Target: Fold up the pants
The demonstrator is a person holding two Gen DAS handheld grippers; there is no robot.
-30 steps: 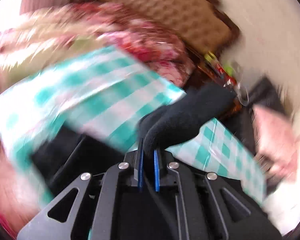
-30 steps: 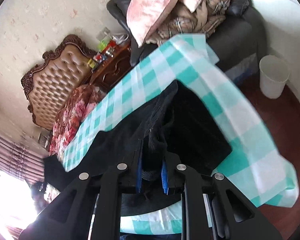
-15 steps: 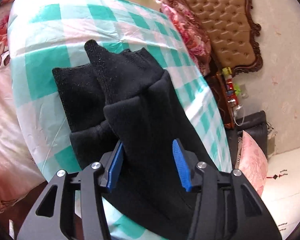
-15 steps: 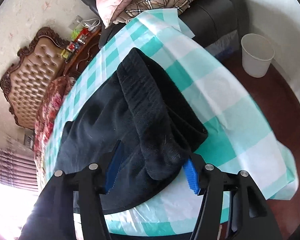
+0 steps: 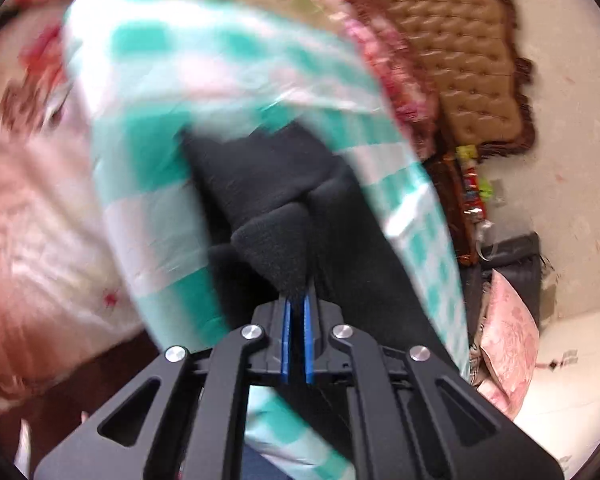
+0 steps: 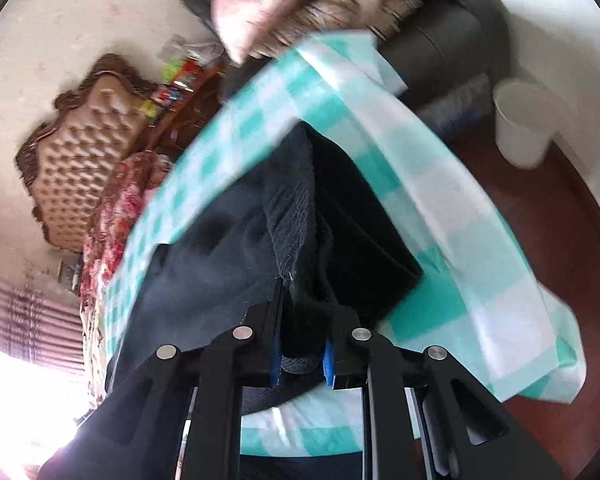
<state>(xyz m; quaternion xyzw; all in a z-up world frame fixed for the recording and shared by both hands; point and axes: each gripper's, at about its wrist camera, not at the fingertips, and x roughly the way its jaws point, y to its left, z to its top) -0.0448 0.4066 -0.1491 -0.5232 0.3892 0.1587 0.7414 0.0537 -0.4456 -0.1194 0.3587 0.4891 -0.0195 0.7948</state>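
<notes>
- Two grippers are clamping the black pants point(image 5: 284, 184) at once: the left gripper point(image 5: 296, 320) is pinching a thin fold of fleece with its blue pads point(image 5: 286, 340) almost meeting, and the right gripper point(image 6: 300, 344) is squeezing a thicker bunch of ribbed cloth, seemingly the waistband, so its pads are standing a little further apart
- Both sets of jaws are just finishing closing, with cloth already between them
- Pants are lying across the teal-and-white checked cloth point(image 6: 440, 200) covering the table, stretching from 6 o'clock toward 12 o'clock in each wrist view
- Fabric is looking soft, thick and fuzzy, so it is likely handling as light, limp and not slippery; it is probably drooping and bunching wherever it is unsupported, and nothing about it is seeming fragile
- Hems, cuffs and the waistband edge are looking like the best places to hold, since the doubled cloth there is giving the pads something to bite
- No brand, label or readable writing is showing on the pants or cloth; both views are blurred
</notes>
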